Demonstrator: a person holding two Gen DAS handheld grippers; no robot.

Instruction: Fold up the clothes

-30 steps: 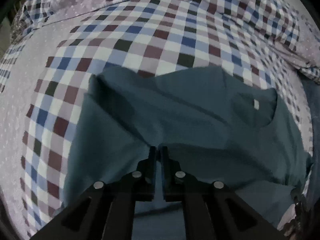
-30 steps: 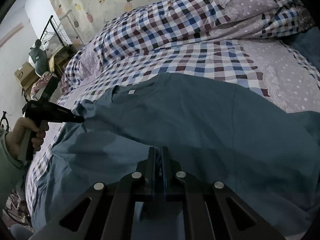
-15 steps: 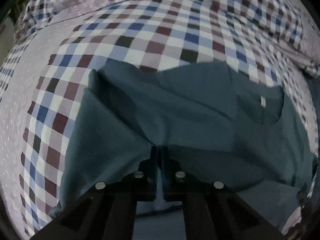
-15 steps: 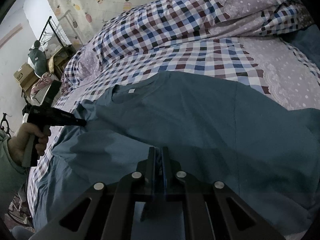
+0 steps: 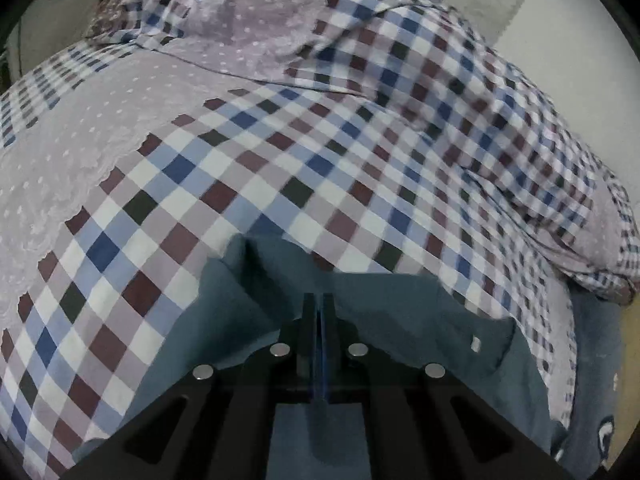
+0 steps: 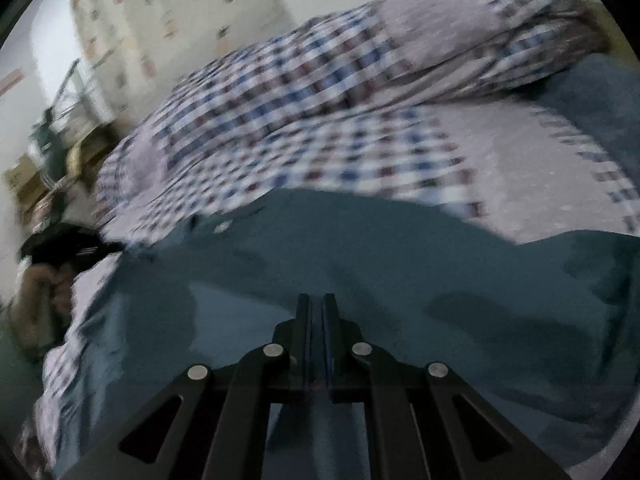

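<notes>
Both my tools are pinched tight on the teal shirt (image 5: 400, 320): left tool (image 5: 318, 304) and right tool (image 6: 318, 304) at lower centre of each view, the shirt spread over the checked bed (image 5: 280, 160).

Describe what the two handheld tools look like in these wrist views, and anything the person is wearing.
Both are matte black. The left tool and the right tool each have two slim flat fingers on angular black linkage arms with cut-out slots. Four round silver pivot pins sit across each linkage. A thin blue strip shows between the fingers. No cables are visible. The view is too blurred to tell any clothing.
</notes>
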